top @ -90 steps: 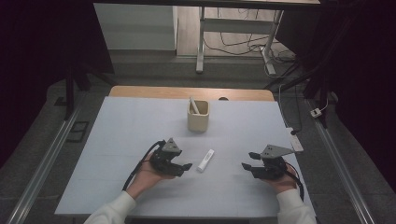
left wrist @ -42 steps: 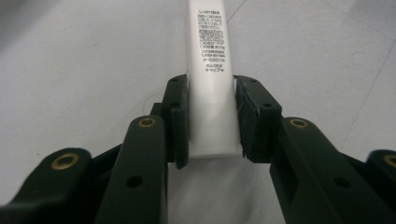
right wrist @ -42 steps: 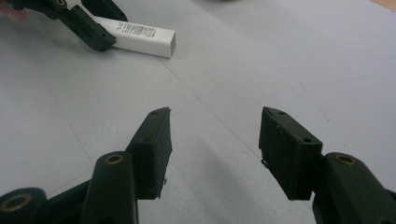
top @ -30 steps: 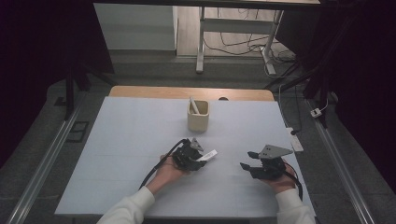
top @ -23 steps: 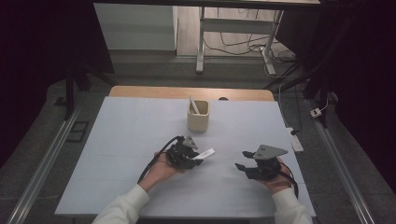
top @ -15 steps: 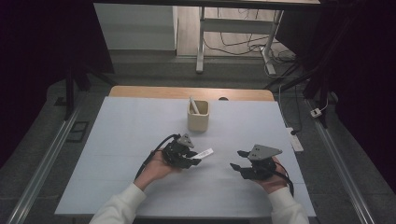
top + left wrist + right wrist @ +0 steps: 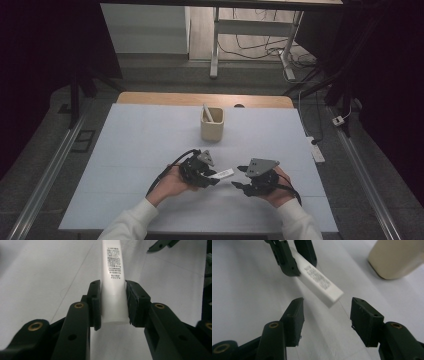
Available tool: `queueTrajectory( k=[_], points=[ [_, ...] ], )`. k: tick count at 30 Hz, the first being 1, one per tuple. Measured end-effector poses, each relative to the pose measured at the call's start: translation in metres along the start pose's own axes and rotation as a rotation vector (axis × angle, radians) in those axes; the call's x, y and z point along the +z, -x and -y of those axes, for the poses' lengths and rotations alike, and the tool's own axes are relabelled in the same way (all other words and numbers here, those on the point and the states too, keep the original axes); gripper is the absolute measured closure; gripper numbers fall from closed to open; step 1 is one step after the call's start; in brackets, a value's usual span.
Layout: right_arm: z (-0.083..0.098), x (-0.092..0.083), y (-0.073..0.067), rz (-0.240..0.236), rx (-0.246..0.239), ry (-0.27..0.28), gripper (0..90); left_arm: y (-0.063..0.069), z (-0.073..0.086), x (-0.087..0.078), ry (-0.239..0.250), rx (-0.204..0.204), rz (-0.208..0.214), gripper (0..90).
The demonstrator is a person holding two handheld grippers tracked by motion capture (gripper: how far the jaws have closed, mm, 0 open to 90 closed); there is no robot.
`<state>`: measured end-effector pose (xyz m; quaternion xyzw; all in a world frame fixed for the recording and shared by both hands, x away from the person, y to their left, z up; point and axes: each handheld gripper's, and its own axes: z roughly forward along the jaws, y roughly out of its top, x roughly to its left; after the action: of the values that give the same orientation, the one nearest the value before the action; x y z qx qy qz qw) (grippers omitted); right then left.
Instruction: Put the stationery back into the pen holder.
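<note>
The right gripper [image 7: 240, 184] has moved leftward toward the left gripper [image 7: 216, 176], which clamps a white tube [image 7: 112, 277] above the counter [image 7: 125, 150]. The right gripper's jaws gape wide, empty, just short of the tube's free end, near a beige cup [image 7: 212, 124].

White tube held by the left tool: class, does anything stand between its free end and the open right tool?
Nothing visible does. The white tube, clamped in the left tool, points its free end at the open right tool; only bare table lies in the gap. The beige cup stands off to the side.
</note>
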<state>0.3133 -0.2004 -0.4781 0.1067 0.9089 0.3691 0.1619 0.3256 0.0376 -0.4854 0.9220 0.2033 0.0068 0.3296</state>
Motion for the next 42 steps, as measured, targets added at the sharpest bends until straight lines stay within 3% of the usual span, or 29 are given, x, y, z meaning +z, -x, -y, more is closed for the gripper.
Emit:
queueTrajectory(
  k=[5, 15, 20, 28, 31, 34, 38, 42],
  points=[
    [-0.007, 0.009, -0.005, -0.025, -0.059, -0.041, 44.5, 0.004, -0.001, 0.005, -0.028, 0.031, 0.031, 66.4],
    [-0.008, 0.022, -0.013, -0.075, -0.158, -0.143, 49.5, 0.009, -0.003, 0.011, -0.046, 0.049, 0.067, 66.3],
    [-0.007, 0.026, -0.016, -0.091, -0.208, -0.174, 56.1, 0.01, -0.003, 0.011, -0.03, 0.052, 0.104, 66.3],
    [-0.005, 0.033, -0.02, -0.143, -0.252, -0.186, 65.6, 0.008, -0.002, 0.008, -0.024, 0.077, 0.111, 65.6],
    [-0.003, 0.033, -0.021, -0.155, -0.258, -0.171, 69.6, 0.005, -0.001, 0.004, 0.036, 0.048, 0.119, 63.6],
    [-0.002, 0.033, -0.018, -0.142, -0.236, -0.15, 70.3, 0.002, 0.001, -0.005, 0.105, 0.033, 0.067, 58.0],
    [0.003, 0.027, -0.011, -0.126, -0.172, -0.076, 70.4, -0.004, 0.006, -0.018, 0.206, -0.013, 0.036, 45.9],
    [0.003, 0.022, -0.007, -0.104, -0.108, -0.005, 70.5, -0.006, 0.009, -0.022, 0.256, -0.028, 0.025, 36.1]
  ],
)
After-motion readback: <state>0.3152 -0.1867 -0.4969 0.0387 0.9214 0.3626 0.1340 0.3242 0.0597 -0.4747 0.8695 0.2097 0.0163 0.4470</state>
